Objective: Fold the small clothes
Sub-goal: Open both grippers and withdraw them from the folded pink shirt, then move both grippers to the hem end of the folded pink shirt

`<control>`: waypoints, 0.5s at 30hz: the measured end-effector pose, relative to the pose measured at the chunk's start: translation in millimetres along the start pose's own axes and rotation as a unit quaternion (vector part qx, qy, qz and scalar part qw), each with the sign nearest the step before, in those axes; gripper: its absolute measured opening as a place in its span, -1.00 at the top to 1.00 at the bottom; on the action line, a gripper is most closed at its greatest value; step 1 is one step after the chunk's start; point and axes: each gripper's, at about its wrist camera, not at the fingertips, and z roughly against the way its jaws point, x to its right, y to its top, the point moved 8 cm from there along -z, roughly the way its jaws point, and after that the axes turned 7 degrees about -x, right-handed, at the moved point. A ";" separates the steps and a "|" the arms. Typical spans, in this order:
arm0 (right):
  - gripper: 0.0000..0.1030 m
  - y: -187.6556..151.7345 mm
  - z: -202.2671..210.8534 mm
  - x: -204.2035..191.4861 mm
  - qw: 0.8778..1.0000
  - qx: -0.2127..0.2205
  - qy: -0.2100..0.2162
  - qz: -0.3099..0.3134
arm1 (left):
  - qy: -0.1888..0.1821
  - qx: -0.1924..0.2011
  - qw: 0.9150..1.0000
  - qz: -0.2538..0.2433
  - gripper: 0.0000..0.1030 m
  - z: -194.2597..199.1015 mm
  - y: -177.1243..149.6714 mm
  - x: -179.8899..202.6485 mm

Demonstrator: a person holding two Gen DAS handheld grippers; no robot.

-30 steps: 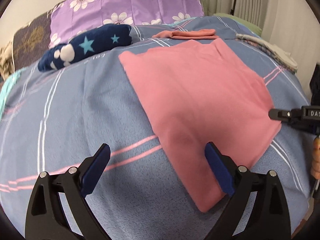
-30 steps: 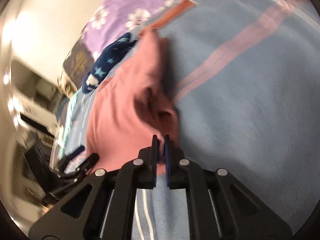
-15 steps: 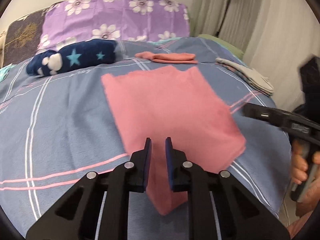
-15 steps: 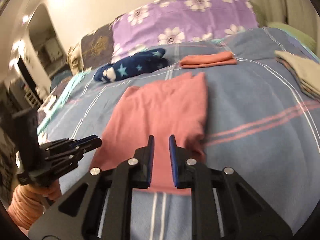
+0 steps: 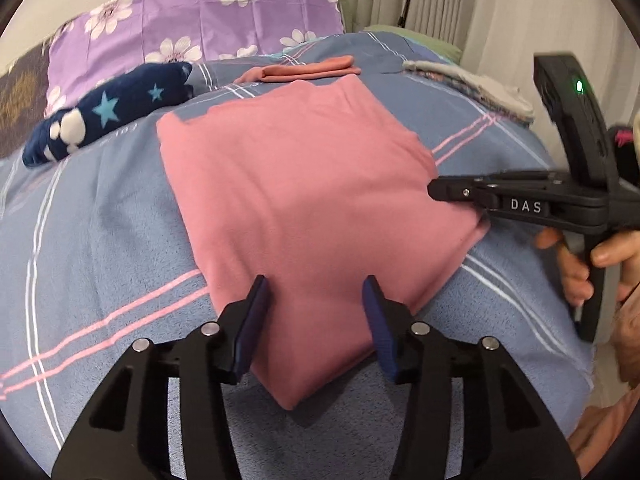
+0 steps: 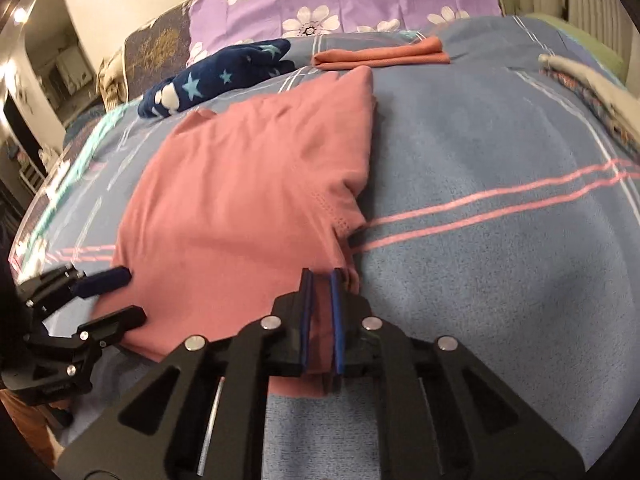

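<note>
Right gripper point(image 6: 320, 280) fingers point(image 6: 307, 300) on pink cloth point(image 6: 240, 200), its pinched corner hidden.

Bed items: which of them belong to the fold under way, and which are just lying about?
In use:
pink garment
left tongs, open over its near edge
right tongs, shut on its corner

Lying about:
folded orange cloth
navy star fleece
grey pile
purple floral pillow
</note>
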 end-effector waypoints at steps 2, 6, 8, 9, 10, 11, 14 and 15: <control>0.81 1.4 1.9 -2.2 1.000 -0.001 -0.013 0.008 | -0.002 0.003 1.000 0.003 0.02 1.7 -1.2 -0.5; 0.81 20.6 28.7 -9.9 0.999 0.051 0.007 0.009 | -0.011 0.005 1.000 0.023 0.06 9.0 5.4 -5.8; 0.81 35.5 41.4 -15.9 0.995 0.090 0.001 0.034 | -0.014 0.028 0.999 0.031 0.38 19.4 17.0 -7.3; 0.81 43.8 45.1 -19.1 0.994 0.104 -0.005 0.044 | -0.019 0.044 0.998 0.033 0.42 25.8 26.5 -8.2; 0.81 54.7 47.2 -23.2 0.992 0.117 -0.005 0.056 | -0.016 0.056 0.998 0.034 0.48 29.7 35.4 -10.1; 0.81 63.5 45.8 -26.0 0.990 0.122 -0.002 0.064 | -0.010 0.066 0.997 0.032 0.50 32.2 46.5 -13.5; 0.81 85.9 27.0 -27.4 0.993 0.102 0.015 0.064 | -0.003 0.072 0.996 0.043 0.50 26.8 66.6 -24.2; 0.81 90.7 20.1 -28.8 0.993 0.093 0.023 0.063 | -0.012 0.068 0.996 0.055 0.50 19.5 72.8 -30.4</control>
